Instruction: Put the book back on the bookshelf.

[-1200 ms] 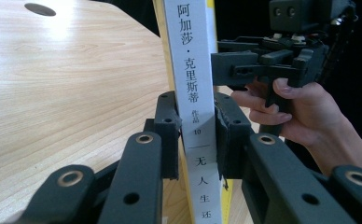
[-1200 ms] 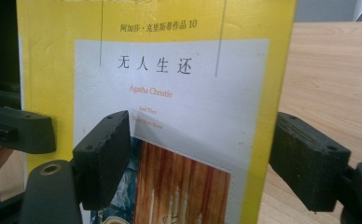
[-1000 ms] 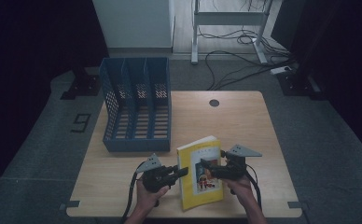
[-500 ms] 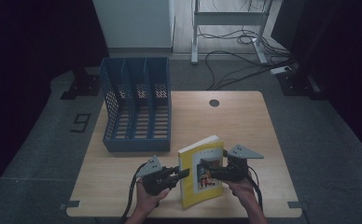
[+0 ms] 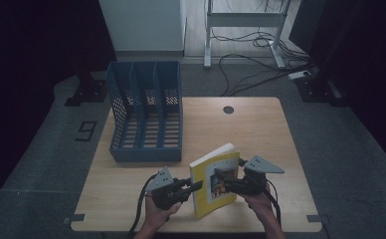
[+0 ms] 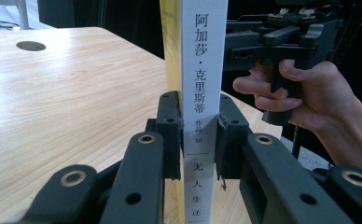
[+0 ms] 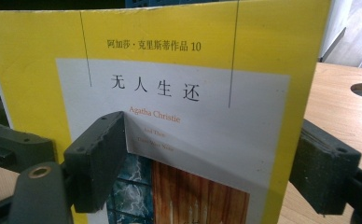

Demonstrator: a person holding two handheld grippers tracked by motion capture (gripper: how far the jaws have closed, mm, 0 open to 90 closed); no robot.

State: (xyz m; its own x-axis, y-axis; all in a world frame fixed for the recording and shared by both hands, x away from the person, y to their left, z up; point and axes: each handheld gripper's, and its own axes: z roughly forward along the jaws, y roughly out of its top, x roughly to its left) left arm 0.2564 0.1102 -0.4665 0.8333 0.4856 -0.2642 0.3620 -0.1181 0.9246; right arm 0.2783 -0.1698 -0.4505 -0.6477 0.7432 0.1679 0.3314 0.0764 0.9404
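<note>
One upright book [image 5: 215,181] (left-clamped)

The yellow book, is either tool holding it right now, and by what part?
The left tool clamps the yellow book by its white spine. The right tool has open jaws against the front cover, not gripping.

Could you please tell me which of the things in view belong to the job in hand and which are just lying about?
In the job:
- yellow paperback book, held upright
- left gripper, clamped on its white spine
- right gripper, jaws spread at its front cover
- blue three-slot file rack, probably its destination

Lying about:
- loose cables on the floor
- white desk frame
</note>
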